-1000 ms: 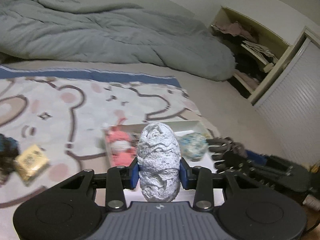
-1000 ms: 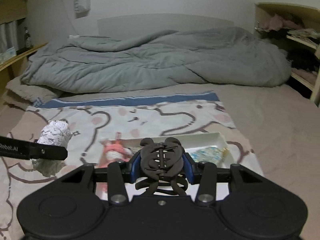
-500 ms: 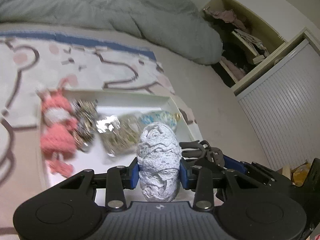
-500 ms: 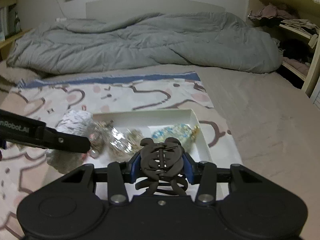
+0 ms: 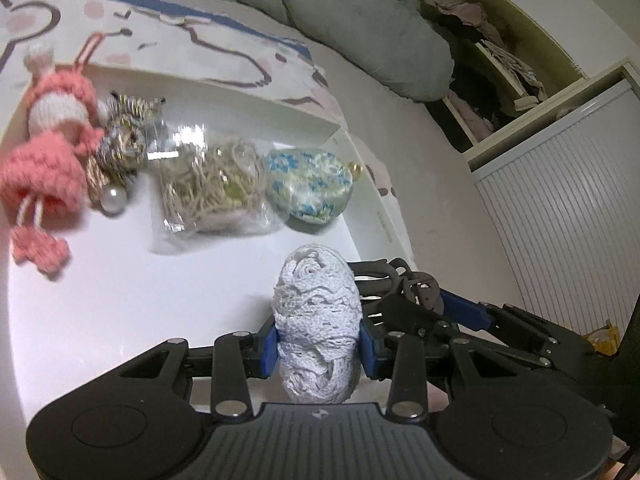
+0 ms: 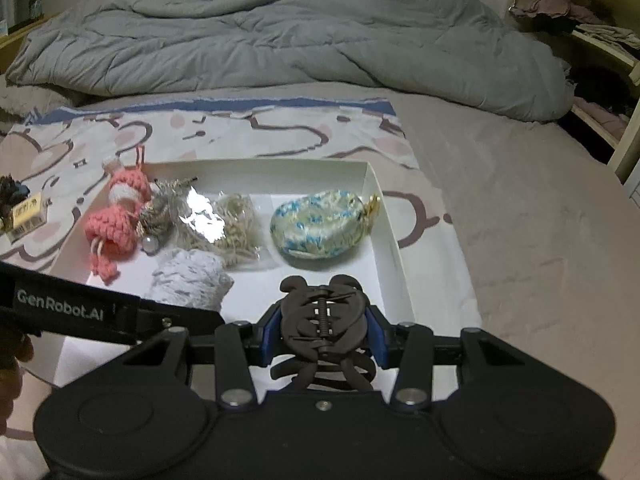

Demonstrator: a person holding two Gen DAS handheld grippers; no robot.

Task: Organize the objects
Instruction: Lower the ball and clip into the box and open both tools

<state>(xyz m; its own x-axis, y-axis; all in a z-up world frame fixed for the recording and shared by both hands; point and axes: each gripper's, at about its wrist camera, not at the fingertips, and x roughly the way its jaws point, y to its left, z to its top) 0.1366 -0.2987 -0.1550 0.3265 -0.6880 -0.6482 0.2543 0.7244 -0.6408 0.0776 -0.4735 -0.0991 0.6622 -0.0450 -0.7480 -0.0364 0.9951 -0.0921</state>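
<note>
The left tongs (image 5: 319,350) are clamping a roll of white lace (image 5: 318,320), and the right tongs (image 6: 322,334) are clamping a dark brown hair claw (image 6: 324,320). Both are hanging over the near, bare part of the white tray (image 6: 386,236), which is lying on the bed. Everything already sorted is sitting along the far side of the tray: a pink knitted doll (image 6: 116,216) at its left end, then a gold brooch with a pearl (image 5: 118,152), a clear bag of beige cord (image 5: 216,188), and a floral pouch (image 6: 320,228) at its right end.

In my judgement the step in hand is setting both things down inside the tray. To do it well, each should be going low before the tongs are parting, because the lace roll is round and may be rolling. The lace is better going in front of the bag, the claw in front of the pouch, away from the tray's near right wall, so the two tongs are not knocking each other
</note>
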